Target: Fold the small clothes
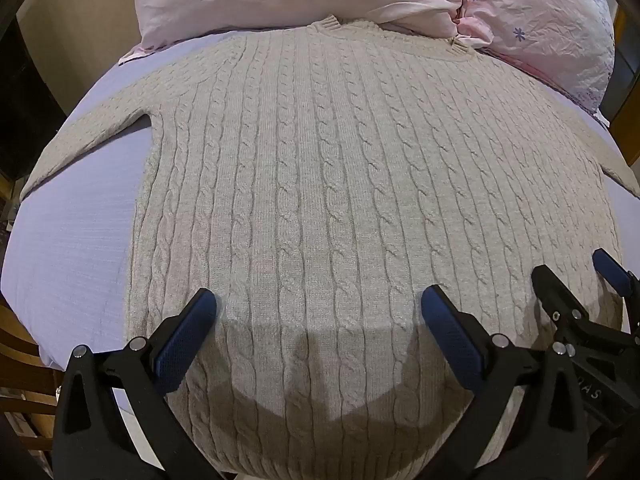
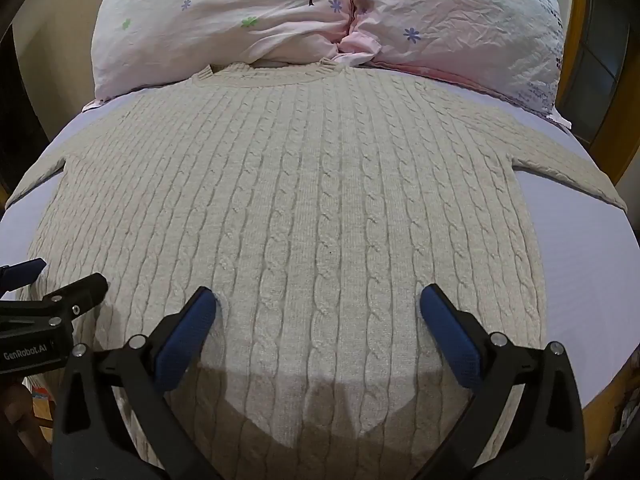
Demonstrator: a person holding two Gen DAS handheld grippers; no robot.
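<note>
A beige cable-knit sweater lies flat on the lavender bed sheet, collar toward the pillows and both sleeves spread sideways. It also shows in the right wrist view. My left gripper is open and empty, hovering over the sweater's lower left part. My right gripper is open and empty over the lower right part. The right gripper also shows at the right edge of the left wrist view, and the left gripper at the left edge of the right wrist view.
Two pink flowered pillows lie at the head of the bed, touching the sweater's collar. The wooden bed frame runs along the right side. Bare sheet flanks the sweater on both sides.
</note>
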